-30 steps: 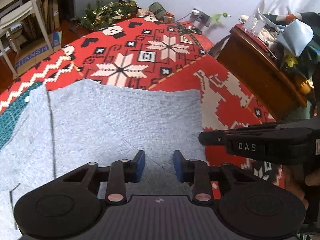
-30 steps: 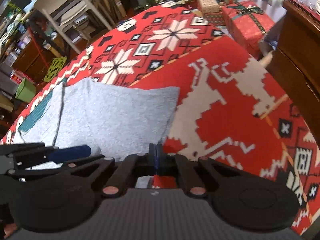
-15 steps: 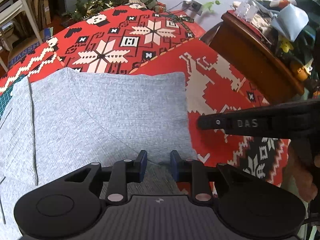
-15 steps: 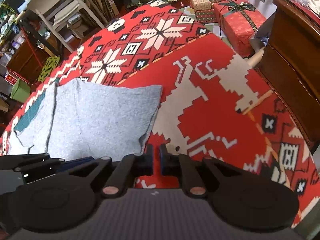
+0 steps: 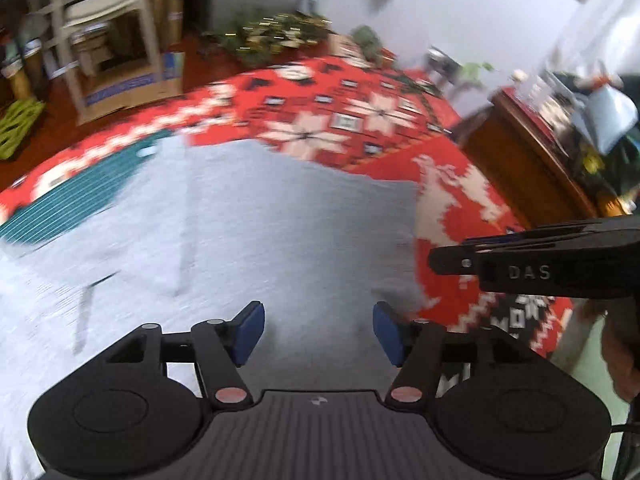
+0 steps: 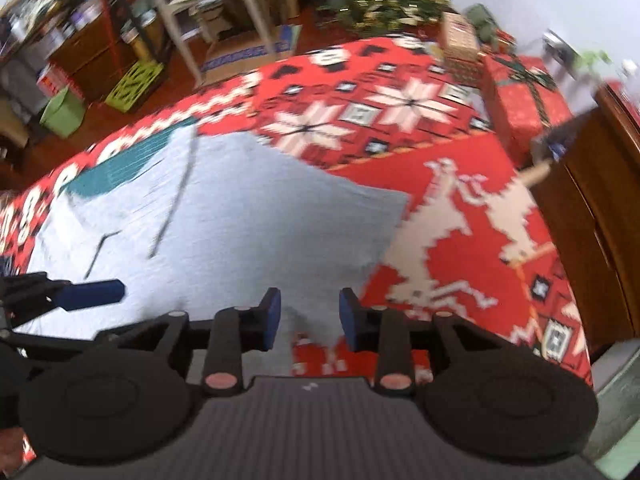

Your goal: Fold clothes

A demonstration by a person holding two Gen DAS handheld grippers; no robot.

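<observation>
Left wrist: left tongs (image 5: 318, 334) wide open w/ nothing held, above near edge of grey garment (image 5: 260, 232) lying flat on red patterned cloth (image 5: 460, 200). Right wrist: right tongs (image 6: 309, 320) open, empty, over garment's near right corner; wooden cabinet (image 6: 600, 220) at right.

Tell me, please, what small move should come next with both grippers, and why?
Probably shift sideways to the unfolded part of the grey garment for the next fold: the left gripper and right gripper are both open, empty, above the cloth lying on the red blanket.
</observation>
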